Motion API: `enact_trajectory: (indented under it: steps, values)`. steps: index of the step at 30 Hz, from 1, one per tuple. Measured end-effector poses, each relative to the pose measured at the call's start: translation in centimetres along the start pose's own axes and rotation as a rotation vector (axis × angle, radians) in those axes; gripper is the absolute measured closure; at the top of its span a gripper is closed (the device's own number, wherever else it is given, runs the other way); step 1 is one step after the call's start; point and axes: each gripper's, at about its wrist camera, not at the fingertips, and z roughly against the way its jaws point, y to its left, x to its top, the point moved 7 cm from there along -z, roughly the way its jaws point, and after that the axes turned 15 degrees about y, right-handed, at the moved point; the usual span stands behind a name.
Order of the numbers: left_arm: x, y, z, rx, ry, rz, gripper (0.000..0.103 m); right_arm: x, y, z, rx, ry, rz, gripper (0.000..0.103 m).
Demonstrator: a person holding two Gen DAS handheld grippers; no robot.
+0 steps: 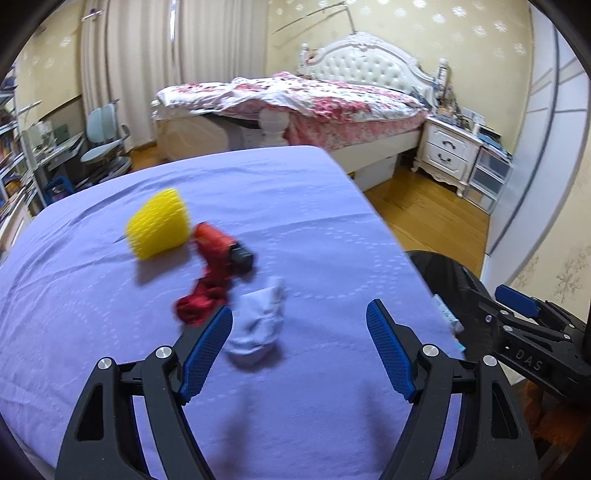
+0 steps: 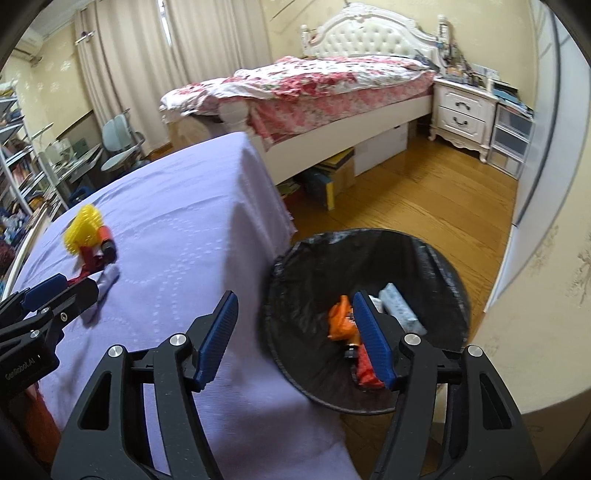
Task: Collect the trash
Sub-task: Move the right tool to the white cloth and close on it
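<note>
Trash lies in a loose cluster on a table draped in a lavender cloth [image 1: 258,206]: a yellow foam fruit net [image 1: 159,225] with a bumpy mesh surface, a crumpled red wrapper [image 1: 208,273] touching it, a small black object [image 1: 242,258] at the wrapper's upper end, and a pale crumpled tissue [image 1: 256,325] just in front. The left gripper [image 1: 299,347] hovers above the cloth with its jaws spread wide and nothing between them; its blue ribbed pads [image 1: 207,350] flank the tissue, the left pad near the tissue's edge and overlapping the red wrapper's tail in this view. The right gripper [image 2: 295,339] is also spread wide and holds nothing, poised over the table's edge and a round bin lined with a black plastic bag [image 2: 306,273], which stands on the wooden floor [image 2: 424,206] just beside the table. Inside the bin sit an orange wrapper [image 2: 341,317], a red piece [image 2: 365,369] and a pale rectangular packet [image 2: 399,306]. Behind stand a bed with a floral quilt [image 2: 314,81], a white tufted headboard [image 2: 365,33], a white nightstand [image 2: 463,110], cream curtains [image 2: 125,70] and a pale desk chair [image 1: 105,136].
</note>
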Motion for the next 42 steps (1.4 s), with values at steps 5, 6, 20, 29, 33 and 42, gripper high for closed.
enact_trajectory:
  steps: [5,6,20,29,33,42]
  values:
    - [-1.0,4.3,0.2,0.065,-0.001,0.067,0.027,-0.1,4.7,-0.4,0.061,0.024,0.078,0.034]
    - [-1.4,5.4,0.2,0.082,0.002,0.084,0.027,-0.2,5.3,-0.4,0.071,0.028,0.087,0.034]
    - [-4.0,12.1,0.0,0.157,0.028,0.194,0.027,-2.4,16.3,-2.7,0.142,0.109,0.273,0.034]
    - [-4.6,13.2,-0.3,0.140,0.042,0.225,0.027,-1.0,18.6,-4.1,0.097,0.130,0.261,0.032]
    - [-4.6,13.2,-0.2,0.127,0.039,0.229,0.027,-1.0,17.6,-4.0,0.075,0.128,0.258,0.032]
    - [-4.2,12.0,-0.5,0.110,0.037,0.199,0.027,-0.2,15.5,-3.9,0.060,0.129,0.222,0.032]
